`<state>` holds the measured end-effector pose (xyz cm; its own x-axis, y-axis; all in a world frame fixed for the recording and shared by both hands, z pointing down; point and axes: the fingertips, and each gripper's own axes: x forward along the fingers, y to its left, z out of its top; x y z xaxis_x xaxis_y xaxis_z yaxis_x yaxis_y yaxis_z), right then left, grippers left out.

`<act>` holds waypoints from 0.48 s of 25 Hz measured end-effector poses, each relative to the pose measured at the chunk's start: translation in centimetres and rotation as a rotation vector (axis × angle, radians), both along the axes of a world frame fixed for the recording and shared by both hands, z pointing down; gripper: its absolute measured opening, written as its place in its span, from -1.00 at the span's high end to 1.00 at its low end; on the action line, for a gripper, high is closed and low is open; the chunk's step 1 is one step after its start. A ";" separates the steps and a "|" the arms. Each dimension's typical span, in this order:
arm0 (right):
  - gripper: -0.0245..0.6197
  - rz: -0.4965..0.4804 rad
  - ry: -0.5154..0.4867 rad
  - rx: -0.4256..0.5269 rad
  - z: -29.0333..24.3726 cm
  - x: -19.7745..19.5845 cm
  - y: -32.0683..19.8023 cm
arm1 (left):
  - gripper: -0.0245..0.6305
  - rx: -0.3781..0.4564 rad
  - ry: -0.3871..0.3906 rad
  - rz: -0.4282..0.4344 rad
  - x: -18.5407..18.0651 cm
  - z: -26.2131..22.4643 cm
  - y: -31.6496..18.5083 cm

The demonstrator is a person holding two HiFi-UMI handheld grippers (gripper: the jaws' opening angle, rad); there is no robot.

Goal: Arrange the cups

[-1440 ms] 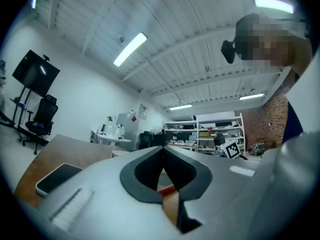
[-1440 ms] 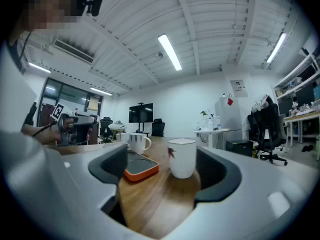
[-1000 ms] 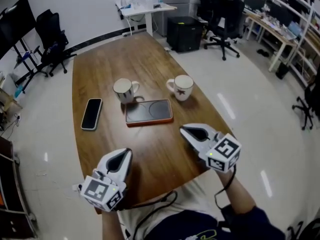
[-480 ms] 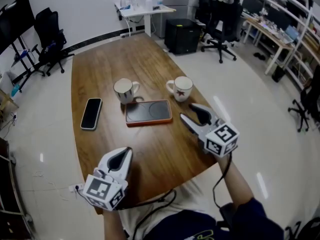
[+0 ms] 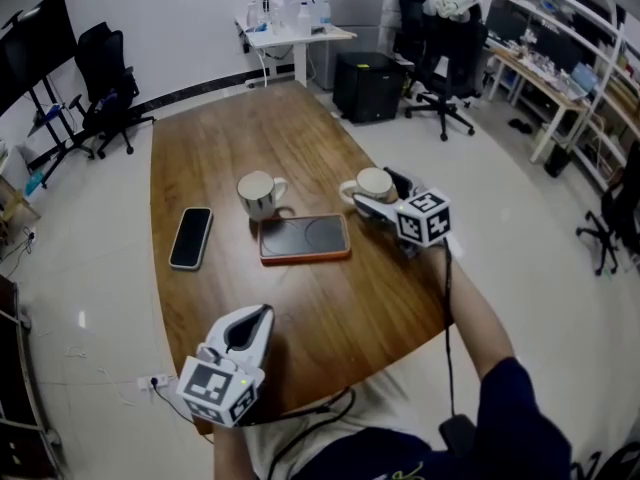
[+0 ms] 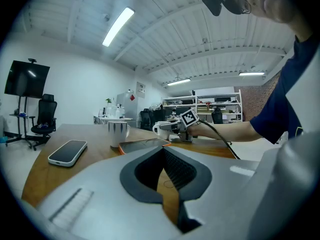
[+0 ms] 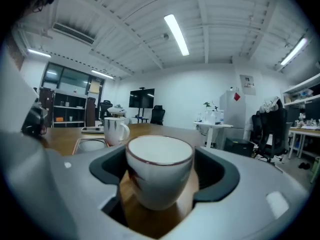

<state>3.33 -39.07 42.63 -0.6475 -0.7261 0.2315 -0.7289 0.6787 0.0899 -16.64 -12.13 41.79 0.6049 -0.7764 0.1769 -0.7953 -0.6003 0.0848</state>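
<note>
A white cup (image 5: 374, 182) with a dark mark on its side stands near the table's right edge. My right gripper (image 5: 375, 192) reaches round it. Its jaws are opening, and the cup (image 7: 159, 176) stands between them with narrow gaps to the pads on both sides. A second cup (image 5: 258, 194), white with dark stripes, stands to the left on the wooden table (image 5: 230, 138); in the right gripper view this striped cup (image 7: 115, 130) shows beyond. My left gripper (image 5: 262, 313) hangs shut and empty over the table's near edge.
A tablet in an orange case (image 5: 304, 238) lies in front of the two cups. A dark phone (image 5: 190, 237) lies to the left of it. Office chairs, a white desk and shelves stand on the floor beyond the table.
My right gripper has moved away from the near edge up to the white cup, and its jaws have gone from shut to open around it. The left gripper has stayed put.
</note>
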 end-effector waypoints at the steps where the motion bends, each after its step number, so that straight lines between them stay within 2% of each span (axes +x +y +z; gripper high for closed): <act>1: -0.28 0.001 0.000 -0.002 0.1 -0.1 0.0 | 0.92 0.002 -0.001 -0.001 0.0 0.0 -0.1; 4: -0.27 0.029 -0.017 -0.035 0.1 -0.3 0.0 | 0.92 0.014 -0.013 0.000 -0.1 0.2 -0.2; 7: -0.26 0.023 -0.110 -0.035 -2.5 -1.5 2.2 | 0.92 0.010 -0.015 -0.003 -0.2 0.1 -0.1; 9: -0.26 -0.033 -0.149 0.021 -5.6 -4.5 4.8 | 0.92 0.004 -0.009 -0.021 -0.3 -0.1 -0.2; 12: -0.27 -0.159 -0.133 0.093 -7.5 -11.4 8.1 | 0.92 0.014 -0.022 -0.028 -0.6 0.3 -0.6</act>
